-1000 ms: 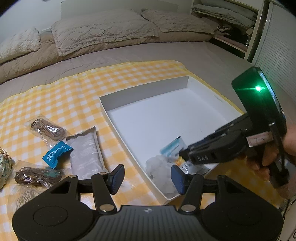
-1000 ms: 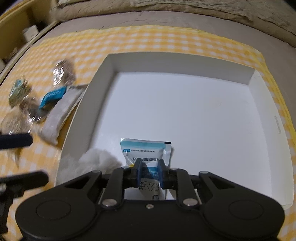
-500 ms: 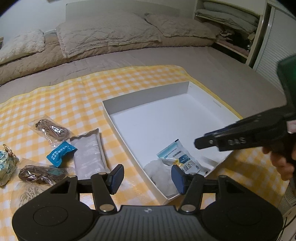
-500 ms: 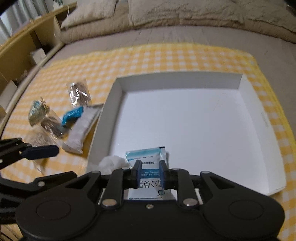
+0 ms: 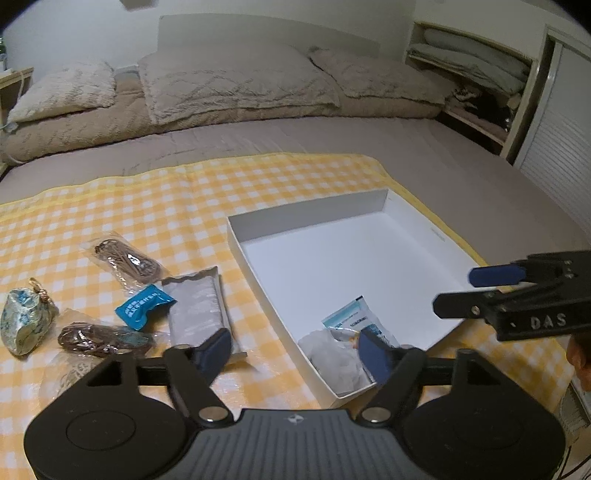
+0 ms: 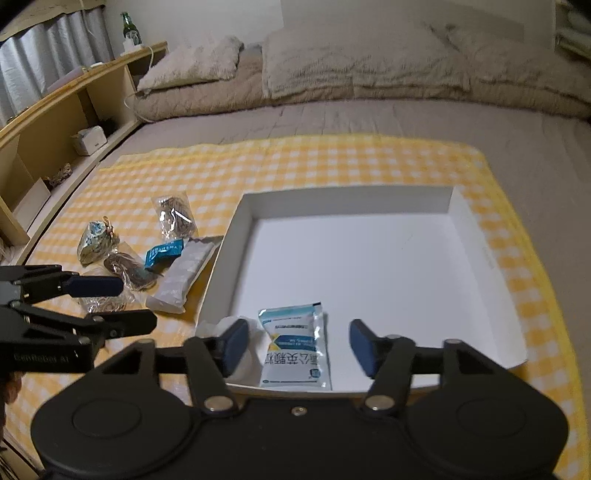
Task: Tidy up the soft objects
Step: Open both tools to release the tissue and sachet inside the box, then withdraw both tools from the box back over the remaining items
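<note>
A white box [image 6: 480, 240] sits on the yellow checked cloth [image 6: 332, 162]. Inside its near corner lie a blue-and-white packet [image 6: 293, 347] and a white fluffy wad [image 5: 332, 354]. My right gripper [image 6: 295, 347] is open and empty, raised above the packet. My left gripper [image 5: 295, 349] is open and empty over the box's near left edge [image 5: 266, 295]. Left of the box lie a grey pouch [image 5: 195, 306], a small blue packet [image 5: 142, 310], two bags of brown cord [image 5: 122, 258] [image 5: 99, 339] and a patterned bundle [image 5: 22, 325].
Pillows [image 5: 236, 85] line the bed's far side. A wooden shelf [image 6: 55, 122] runs along the left in the right wrist view, with a green bottle [image 6: 132, 29] on top. A closet with folded bedding [image 5: 476, 62] stands at the far right.
My right gripper opened, let go of the blue-and-white packet in the box, and drew back and up. My left gripper also pulled back a little.
</note>
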Action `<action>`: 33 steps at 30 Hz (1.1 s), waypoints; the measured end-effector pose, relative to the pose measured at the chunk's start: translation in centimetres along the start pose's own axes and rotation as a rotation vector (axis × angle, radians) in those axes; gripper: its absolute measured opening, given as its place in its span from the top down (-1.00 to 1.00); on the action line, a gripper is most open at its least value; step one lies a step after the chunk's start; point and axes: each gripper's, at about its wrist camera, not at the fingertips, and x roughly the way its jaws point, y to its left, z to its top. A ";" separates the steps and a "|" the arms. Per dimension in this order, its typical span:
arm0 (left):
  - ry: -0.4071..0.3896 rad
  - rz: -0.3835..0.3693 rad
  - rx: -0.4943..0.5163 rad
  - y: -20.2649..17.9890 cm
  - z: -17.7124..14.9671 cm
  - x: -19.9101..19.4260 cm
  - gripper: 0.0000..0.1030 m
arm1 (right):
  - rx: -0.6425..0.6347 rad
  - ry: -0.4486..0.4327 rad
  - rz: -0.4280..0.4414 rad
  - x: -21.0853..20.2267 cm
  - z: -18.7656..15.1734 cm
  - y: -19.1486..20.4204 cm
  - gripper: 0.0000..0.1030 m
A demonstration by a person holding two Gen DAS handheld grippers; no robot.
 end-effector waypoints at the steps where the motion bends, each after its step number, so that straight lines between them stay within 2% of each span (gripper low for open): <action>1: -0.006 0.004 -0.005 0.1 0.0 -0.2 -0.64 | -0.008 -0.013 -0.003 -0.3 -0.1 0.0 -0.41; 5: -0.028 0.025 -0.034 0.3 0.0 -1.0 -0.89 | -0.030 -0.048 -0.016 -1.4 -0.5 0.2 -0.69; 6: -0.034 0.033 -0.041 0.4 0.0 -1.2 -0.91 | -0.032 -0.055 -0.019 -1.6 -0.6 0.2 -0.73; 8: -0.041 0.042 -0.045 0.5 0.1 -1.4 -0.96 | -0.032 -0.067 -0.028 -2.0 -0.7 0.3 -0.94; 9: -0.042 0.047 -0.044 0.6 0.1 -1.6 -1.00 | -0.032 -0.077 -0.033 -2.2 -0.8 0.4 -0.97; 14: -0.051 0.070 -0.038 0.8 0.1 -2.3 -1.00 | -0.028 -0.112 -0.055 -2.9 -0.8 0.2 -1.00; 19: -0.079 0.115 -0.074 2.0 0.3 -3.1 -1.00 | -0.035 -0.135 -0.077 -2.9 -0.3 0.2 -1.00; 27: -0.123 0.215 -0.131 5.9 0.4 -4.1 -1.00 | -0.020 -0.157 -0.094 -2.3 1.1 0.7 -1.00; 33: -0.131 0.263 -0.189 9.2 0.2 -4.8 -1.00 | -0.028 -0.170 -0.080 -1.0 2.3 2.2 -1.00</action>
